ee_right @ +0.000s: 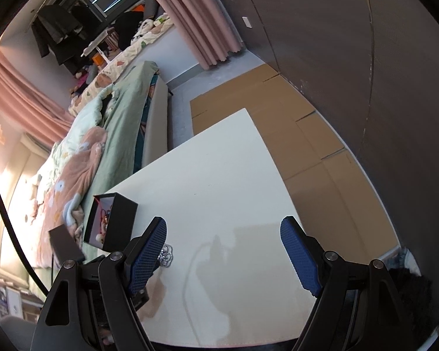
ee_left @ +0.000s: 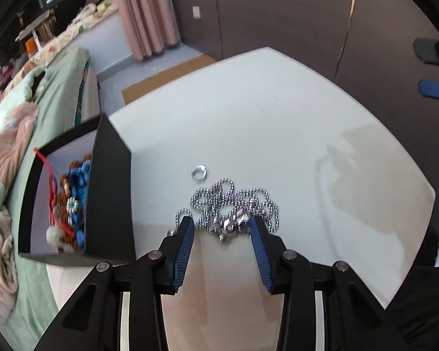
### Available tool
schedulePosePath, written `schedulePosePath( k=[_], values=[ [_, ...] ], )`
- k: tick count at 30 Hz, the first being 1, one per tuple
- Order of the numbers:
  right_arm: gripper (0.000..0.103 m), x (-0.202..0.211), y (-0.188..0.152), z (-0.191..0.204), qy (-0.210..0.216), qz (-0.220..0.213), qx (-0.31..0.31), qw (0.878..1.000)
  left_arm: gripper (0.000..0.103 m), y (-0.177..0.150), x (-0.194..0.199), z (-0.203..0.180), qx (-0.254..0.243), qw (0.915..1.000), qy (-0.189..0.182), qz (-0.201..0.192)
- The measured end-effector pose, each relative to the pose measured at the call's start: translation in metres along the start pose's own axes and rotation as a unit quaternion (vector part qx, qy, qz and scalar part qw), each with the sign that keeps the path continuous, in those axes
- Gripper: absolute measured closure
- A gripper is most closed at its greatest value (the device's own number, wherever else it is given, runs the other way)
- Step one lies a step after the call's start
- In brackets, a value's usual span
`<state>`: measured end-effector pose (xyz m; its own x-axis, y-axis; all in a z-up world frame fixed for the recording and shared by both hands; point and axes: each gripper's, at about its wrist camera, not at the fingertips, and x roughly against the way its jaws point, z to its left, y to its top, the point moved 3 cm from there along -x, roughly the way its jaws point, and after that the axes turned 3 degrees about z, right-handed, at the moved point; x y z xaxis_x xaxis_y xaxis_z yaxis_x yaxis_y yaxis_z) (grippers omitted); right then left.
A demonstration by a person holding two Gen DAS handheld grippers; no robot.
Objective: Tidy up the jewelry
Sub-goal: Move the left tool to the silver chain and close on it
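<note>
While the right gripper [ee_right: 223,235] gapes empty, the left gripper [ee_left: 223,224] brackets the silver chain [ee_left: 231,204], seemingly unclamped.

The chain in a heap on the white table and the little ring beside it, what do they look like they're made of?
The chain looks like polished silver-toned metal: small beaded links with bright glints. Whether silver or steel cannot be told. The ring seems the same shiny silvery metal, with hard highlights on its rim.

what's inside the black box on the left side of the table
Inside the black box: blue beaded jewelry, brown beads, a red cord and a white bead. The near wall covers whatever lies below them.
</note>
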<state>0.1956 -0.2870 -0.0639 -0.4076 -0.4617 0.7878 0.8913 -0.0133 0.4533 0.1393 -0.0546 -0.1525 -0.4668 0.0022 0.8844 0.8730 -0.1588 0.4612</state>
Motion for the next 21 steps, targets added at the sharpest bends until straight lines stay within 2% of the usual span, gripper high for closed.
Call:
schedulePosePath(
  k=[7, 12, 18, 21],
  values=[
    [0.022, -0.006, 0.003, -0.007, -0.01, 0.011, -0.006, 1.0, 0.061, 0.008, -0.005, 0.001, -0.007, 0.9999, 0.006, -0.008],
    [0.022, -0.01, 0.005, -0.005, -0.01, 0.014, -0.008, 1.0, 0.061, 0.015, -0.012, 0.002, 0.003, 0.9995, -0.032, -0.002],
    [0.022, -0.016, 0.006, 0.006, -0.008, 0.021, 0.0, 1.0, 0.057, 0.016, -0.013, -0.006, -0.027, 0.9993, -0.021, -0.014],
    [0.022, -0.021, 0.004, 0.013, -0.011, 0.028, 0.009, 1.0, 0.057, 0.018, -0.014, -0.004, -0.013, 0.9994, -0.029, -0.015]
  ],
)
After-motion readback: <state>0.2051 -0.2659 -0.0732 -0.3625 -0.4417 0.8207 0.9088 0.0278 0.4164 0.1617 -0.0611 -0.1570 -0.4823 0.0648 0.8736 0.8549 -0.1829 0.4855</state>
